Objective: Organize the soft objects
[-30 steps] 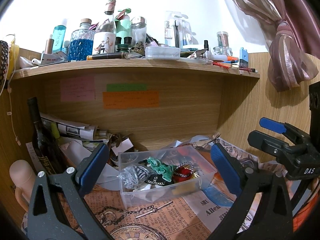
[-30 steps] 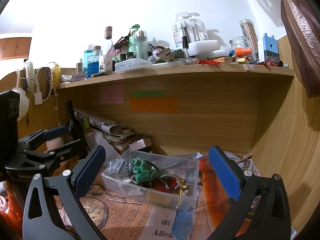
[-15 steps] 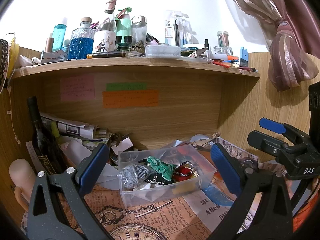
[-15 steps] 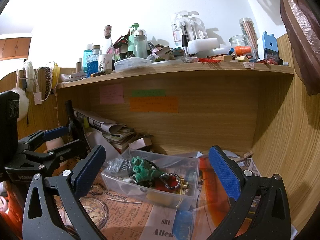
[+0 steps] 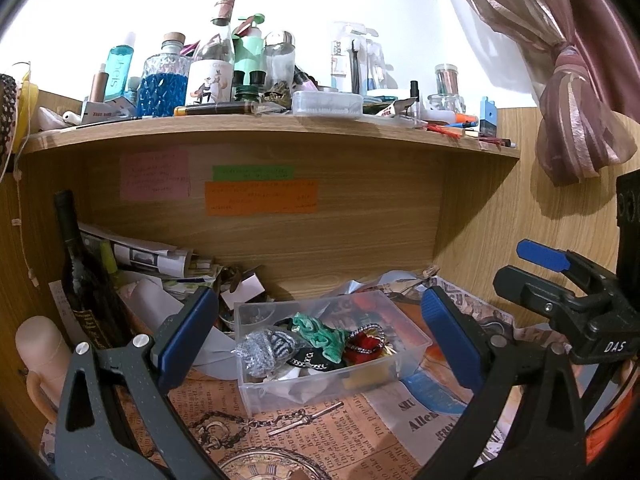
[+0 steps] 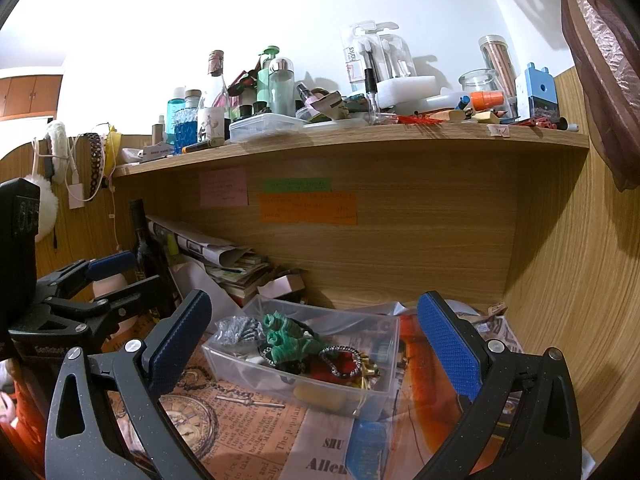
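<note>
A clear plastic box (image 5: 408, 364) sits on newspaper under a wooden shelf and also shows in the right wrist view (image 6: 304, 392). In it lie a green scrunchie (image 5: 320, 334) (image 6: 286, 342), a silver-grey scrunchie (image 5: 266, 346) (image 6: 236, 330), a red scrunchie with a beaded band (image 5: 366, 346) (image 6: 340, 364) and other small pieces. My left gripper (image 5: 320, 330) is open and empty, held in front of the box. My right gripper (image 6: 314, 338) is open and empty, also in front of the box, to the right of the left one.
A dark bottle (image 5: 80, 276) and rolled papers (image 5: 148, 256) stand at the back left. A pocket watch with chain (image 5: 240, 432) lies on the newspaper before the box. The shelf (image 5: 280, 128) above is crowded with bottles. A wood wall and curtain (image 5: 568, 92) are on the right.
</note>
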Demonstrator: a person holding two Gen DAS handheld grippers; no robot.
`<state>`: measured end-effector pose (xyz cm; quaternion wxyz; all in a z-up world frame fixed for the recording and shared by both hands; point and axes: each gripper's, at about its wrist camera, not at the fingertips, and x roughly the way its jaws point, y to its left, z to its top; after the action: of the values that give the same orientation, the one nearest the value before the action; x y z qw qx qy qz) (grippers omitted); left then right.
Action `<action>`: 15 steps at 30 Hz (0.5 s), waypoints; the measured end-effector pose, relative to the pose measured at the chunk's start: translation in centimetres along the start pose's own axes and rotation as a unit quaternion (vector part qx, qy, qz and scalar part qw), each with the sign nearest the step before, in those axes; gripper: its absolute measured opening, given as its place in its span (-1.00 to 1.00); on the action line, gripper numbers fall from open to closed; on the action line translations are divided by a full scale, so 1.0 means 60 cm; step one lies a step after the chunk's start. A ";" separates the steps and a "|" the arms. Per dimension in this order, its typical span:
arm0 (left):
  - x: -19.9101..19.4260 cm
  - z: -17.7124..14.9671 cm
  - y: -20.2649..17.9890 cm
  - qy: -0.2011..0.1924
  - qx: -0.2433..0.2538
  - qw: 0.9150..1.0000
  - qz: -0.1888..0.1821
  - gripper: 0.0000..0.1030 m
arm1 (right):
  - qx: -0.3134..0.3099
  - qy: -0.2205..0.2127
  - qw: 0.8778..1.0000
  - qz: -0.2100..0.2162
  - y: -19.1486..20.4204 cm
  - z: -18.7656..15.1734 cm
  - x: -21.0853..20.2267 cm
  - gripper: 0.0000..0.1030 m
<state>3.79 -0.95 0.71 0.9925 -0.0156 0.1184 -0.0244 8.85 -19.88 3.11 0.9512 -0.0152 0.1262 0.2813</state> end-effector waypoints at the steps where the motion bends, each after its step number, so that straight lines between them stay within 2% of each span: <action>1: -0.001 0.000 0.000 -0.002 -0.002 1.000 0.002 1.00 | 0.000 0.000 1.000 -0.001 0.001 0.000 0.000 1.00; 15: -0.001 0.002 -0.008 0.003 -0.006 1.000 0.009 1.00 | 0.003 0.002 1.000 -0.001 0.010 -0.005 0.004 1.00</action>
<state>3.74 -1.44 0.83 0.9922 -0.0203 0.1218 -0.0149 8.64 -19.30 2.80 0.9512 -0.0126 0.1291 0.2801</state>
